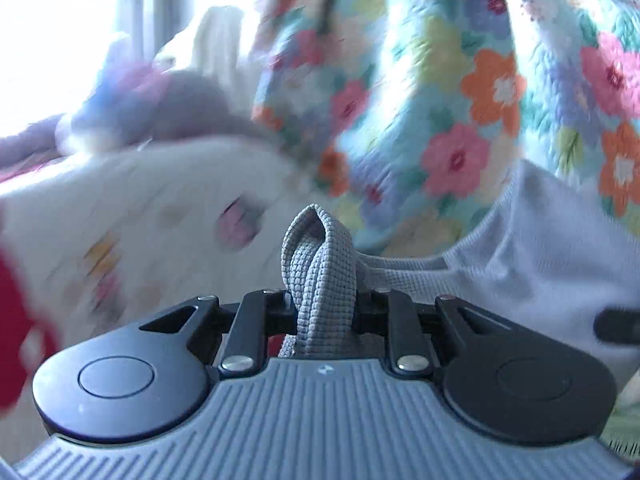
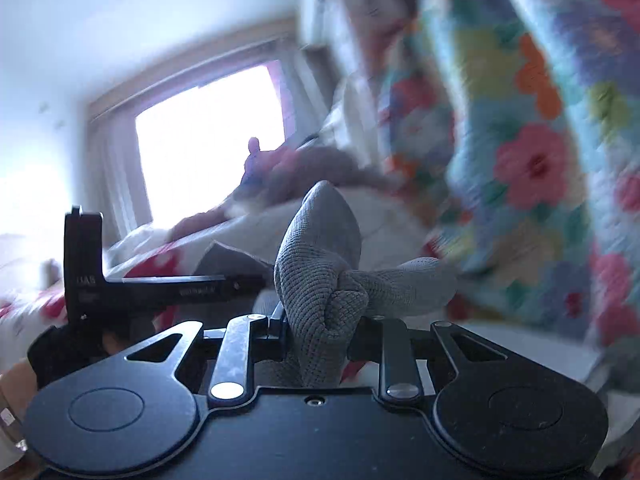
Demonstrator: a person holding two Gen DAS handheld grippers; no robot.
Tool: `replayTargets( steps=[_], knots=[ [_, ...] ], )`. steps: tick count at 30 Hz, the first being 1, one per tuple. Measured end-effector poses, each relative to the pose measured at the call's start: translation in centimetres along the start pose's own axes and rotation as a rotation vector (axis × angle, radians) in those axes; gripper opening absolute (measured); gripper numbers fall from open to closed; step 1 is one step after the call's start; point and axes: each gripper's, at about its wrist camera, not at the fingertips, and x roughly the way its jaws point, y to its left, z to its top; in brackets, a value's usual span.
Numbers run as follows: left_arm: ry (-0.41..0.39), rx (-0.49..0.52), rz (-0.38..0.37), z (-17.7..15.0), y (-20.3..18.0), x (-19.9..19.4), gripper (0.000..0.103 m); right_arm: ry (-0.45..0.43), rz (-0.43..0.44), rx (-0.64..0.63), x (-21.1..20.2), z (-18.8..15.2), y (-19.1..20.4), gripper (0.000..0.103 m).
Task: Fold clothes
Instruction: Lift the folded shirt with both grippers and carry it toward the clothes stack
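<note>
Left wrist view shows the left gripper (image 1: 320,312) pinched tight on a bunched fold of a grey waffle-knit garment (image 1: 318,264), the cloth running off to the right as a pale sheet. From the right wrist, the right gripper (image 2: 320,328) is likewise clamped on a knotted wad of the same grey knit (image 2: 320,280). Both pieces are held up in the air, clear of the bed, so I'd say the folding has hardly begun: the garment is picked up at two points and not yet spread or creased, with every fold left to make.

Below lies a bed with a white cover (image 1: 132,208) printed with small flowers and a red patch at its near edge. A bright floral quilt (image 1: 460,100) hangs close on the right. Purple bedding or clothing (image 1: 160,104) is heaped at the far edge, beneath a glaring window (image 2: 208,136); everything there is blurred.
</note>
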Motion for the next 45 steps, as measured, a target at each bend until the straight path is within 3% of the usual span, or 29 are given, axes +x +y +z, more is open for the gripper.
replayTargets(
  steps=[3, 6, 8, 10, 12, 15, 17, 18, 21, 25, 28, 31, 33, 35, 37, 38, 39, 41, 42, 43, 45],
  knots=[
    [0.026, 0.014, -0.12, 1.9, -1.8, 6.0, 0.02, -0.042, -0.106, 0.08, 0.7, -0.4, -2.9, 0.031],
    [0.146, 0.027, -0.241, -0.1, -4.3, 13.0, 0.021, -0.023, -0.251, 0.176, 1.2, -3.3, -6.2, 0.037],
    [0.235, 0.111, -0.238, -2.4, -6.2, 17.3, 0.021, 0.051, -0.32, 0.288, 1.6, -5.5, -8.6, 0.039],
    [0.194, 0.243, -0.182, -3.8, -8.1, 19.0, 0.024, 0.045, -0.301, 0.302, 1.0, -7.0, -9.6, 0.042],
    [0.157, 0.27, -0.144, -4.0, -8.6, 19.4, 0.024, 0.075, -0.264, 0.276, 0.2, -6.9, -9.9, 0.048],
    [0.086, 0.089, -0.126, -3.6, -7.0, 18.1, 0.035, 0.148, -0.231, 0.301, -1.3, -5.8, -11.3, 0.054],
    [0.067, -0.054, -0.105, -4.3, -5.1, 16.3, 0.049, 0.153, -0.18, 0.365, -2.7, -5.0, -12.9, 0.056],
    [0.057, -0.134, -0.104, -4.9, -4.1, 15.1, 0.05, 0.15, -0.164, 0.388, -3.0, -4.5, -13.6, 0.057],
    [0.083, -0.281, -0.074, -7.8, -1.3, 12.4, 0.053, 0.167, -0.141, 0.468, -2.6, -2.7, -16.2, 0.069],
    [0.162, -0.52, 0.011, -12.9, 2.8, 9.7, 0.057, 0.233, -0.113, 0.521, 1.1, -0.7, -19.5, 0.07],
    [0.143, -0.739, -0.157, -16.2, 5.1, 9.5, 0.055, 0.332, -0.073, 0.614, 4.4, -1.8, -21.6, 0.07],
    [0.111, -0.884, -0.253, -17.9, 5.8, 10.2, 0.055, 0.297, -0.1, 0.635, 5.9, -2.5, -22.8, 0.07],
    [0.105, -0.866, -0.253, -17.8, 5.0, 10.8, 0.055, 0.282, -0.077, 0.613, 6.6, -2.3, -23.1, 0.072],
    [0.101, -0.87, -0.269, -17.8, 4.4, 11.5, 0.055, 0.327, -0.059, 0.603, 8.0, -2.5, -23.8, 0.072],
    [0.093, -0.88, -0.265, -17.7, 3.7, 11.8, 0.055, 0.343, -0.065, 0.595, 8.7, -2.8, -24.2, 0.064],
    [0.089, -0.88, -0.259, -17.7, 3.4, 11.9, 0.054, 0.313, -0.058, 0.567, 8.2, -2.6, -23.7, 0.036],
    [0.079, -0.859, -0.238, -17.5, 2.9, 12.1, 0.053, 0.266, -0.043, 0.524, 7.4, -2.2, -22.7, 0.027],
    [0.056, -0.775, -0.223, -16.5, 2.0, 12.5, 0.029, 0.172, -0.014, 0.438, 5.8, -1.4, -20.8, 0.025],
    [0.045, -0.725, -0.217, -15.9, 1.6, 12.8, 0.022, 0.124, 0.0, 0.395, 5.0, -1.0, -19.8, 0.024],
    [0.044, -0.675, -0.196, -15.3, 0.8, 13.3, 0.019, 0.069, -0.001, 0.362, 3.7, -0.9, -18.6, 0.024],
    [0.059, -0.58, -0.118, -14.2, -0.4, 14.7, 0.02, -0.004, -0.097, 0.33, 1.6, -2.3, -16.1, 0.024]
  ],
)
